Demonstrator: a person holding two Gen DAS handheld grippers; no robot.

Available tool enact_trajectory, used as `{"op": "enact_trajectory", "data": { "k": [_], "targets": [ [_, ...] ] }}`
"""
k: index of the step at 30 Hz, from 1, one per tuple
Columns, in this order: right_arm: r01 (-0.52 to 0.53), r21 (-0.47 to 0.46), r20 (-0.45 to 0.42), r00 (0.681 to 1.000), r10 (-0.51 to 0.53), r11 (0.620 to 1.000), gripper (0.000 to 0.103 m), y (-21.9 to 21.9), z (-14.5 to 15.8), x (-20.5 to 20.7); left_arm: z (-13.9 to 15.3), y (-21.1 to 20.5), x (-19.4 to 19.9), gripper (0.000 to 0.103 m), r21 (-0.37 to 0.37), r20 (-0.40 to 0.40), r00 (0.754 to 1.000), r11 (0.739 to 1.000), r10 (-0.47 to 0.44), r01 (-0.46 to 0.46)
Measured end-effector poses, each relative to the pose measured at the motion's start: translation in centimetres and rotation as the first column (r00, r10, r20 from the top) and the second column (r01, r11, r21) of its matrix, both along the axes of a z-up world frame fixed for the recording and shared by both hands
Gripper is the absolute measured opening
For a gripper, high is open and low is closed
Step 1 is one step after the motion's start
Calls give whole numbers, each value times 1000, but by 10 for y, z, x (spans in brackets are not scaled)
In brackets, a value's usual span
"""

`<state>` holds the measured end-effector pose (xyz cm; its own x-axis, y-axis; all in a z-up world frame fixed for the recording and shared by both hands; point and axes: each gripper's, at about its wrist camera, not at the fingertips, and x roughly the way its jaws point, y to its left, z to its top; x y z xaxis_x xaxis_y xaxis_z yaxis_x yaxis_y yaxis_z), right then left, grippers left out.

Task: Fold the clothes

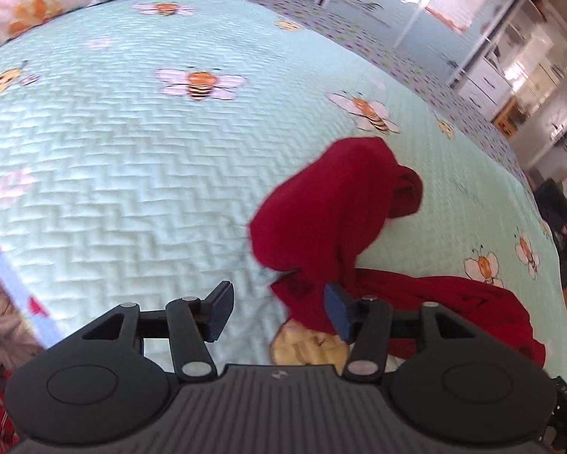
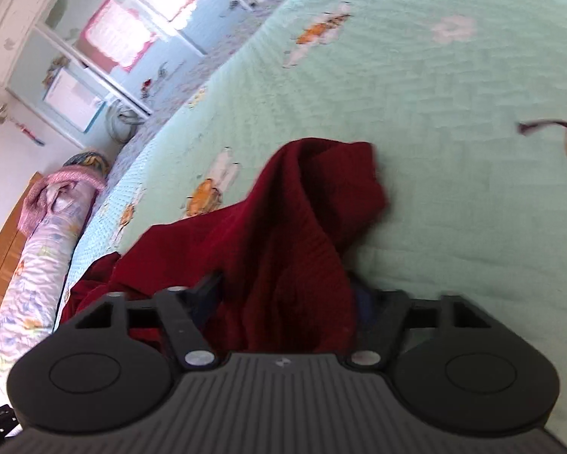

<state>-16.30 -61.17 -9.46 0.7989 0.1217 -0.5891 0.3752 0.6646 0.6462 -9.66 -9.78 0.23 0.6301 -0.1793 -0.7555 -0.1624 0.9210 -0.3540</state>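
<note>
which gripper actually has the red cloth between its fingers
The right gripper: the red garment runs up between its fingers. The left gripper stands open over the bee-print quilt, with only its right finger beside the cloth's edge.

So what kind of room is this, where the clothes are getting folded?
Most likely a bedroom, perhaps a child's: a bed under a mint quilt printed with bees, a floral bolster pillow along the edge, and white cupboards behind.
</note>
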Motion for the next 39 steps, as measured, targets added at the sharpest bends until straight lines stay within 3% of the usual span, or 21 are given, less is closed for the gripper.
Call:
{"op": "enact_trajectory", "data": {
  "k": [2, 3, 6, 10, 13, 16, 18, 20, 25, 26, 27, 28, 32, 33, 35, 37, 39],
  "targets": [
    [-22, 20, 31, 999, 21, 1000, 32, 3, 4, -2, -1, -2, -1, 56, -3, 0, 1000, 1000, -13, 13],
    [-29, 35, 61, 998, 27, 999, 21, 3, 8, -8, -2, -4, -1, 56, -4, -1, 1000, 1000, -19, 19],
    [-55, 78, 152, 987, 42, 995, 19, 4, 19, -26, -3, -10, -2, 56, -13, 1, 999, 999, -49, 49],
    [-97, 232, 338, 941, 14, 968, 14, -10, 40, -77, 3, -47, -1, 56, -35, 54, 975, 975, -215, 217],
    [-78, 240, 383, 924, -21, 968, 14, -22, 51, -115, 11, -93, -5, 56, -9, 124, 906, 913, -404, 408],
    [6, 211, 304, 950, -71, 977, 14, -34, 44, -138, 13, -142, -8, 57, 52, 164, 807, 822, -568, 568],
    [36, 253, 286, 952, -111, 967, 14, -38, 36, -148, 8, -172, -7, 57, 97, 156, 755, 770, -637, 630],
    [38, 259, 284, 952, -114, 965, 14, -35, 34, -150, 2, -195, -2, 57, 165, 158, 722, 739, -673, 653],
    [-7, 254, 284, 956, -68, 967, 14, -24, 33, -139, -20, -239, 13, 56, 357, 144, 681, 680, -718, 641],
    [-15, 259, 283, 957, -61, 966, 15, -23, 32, -138, -26, -244, 16, 49, 381, 125, 668, 658, -733, 650],
    [-23, 263, 282, 958, -54, 965, 17, -23, 31, -137, -31, -248, 18, 8, 392, 92, 656, 633, -749, 668],
    [-24, 267, 274, 960, -53, 963, 18, -22, 30, -135, -32, -248, 16, 3, 386, 67, 647, 618, -759, 685],
    [-15, 264, 244, 968, -52, 965, 24, -20, 23, -134, -29, -232, -10, 3, 373, 18, 597, 559, -802, 741],
    [-7, 264, 232, 971, -56, 965, 30, -21, 21, -134, -29, -225, -17, 3, 375, 2, 590, 548, -807, 748],
    [11, 269, 205, 976, -68, 963, 35, -22, 16, -135, -32, -211, -27, 3, 365, -28, 608, 558, -794, 745],
    [26, 279, 182, 980, -79, 960, 39, -23, 10, -134, -34, -198, -28, 3, 344, -35, 644, 595, -765, 726],
    [27, 286, 162, 984, -76, 958, 53, -21, 7, -131, -37, -185, -28, 3, 321, -39, 681, 636, -731, 702]
  ]
}}
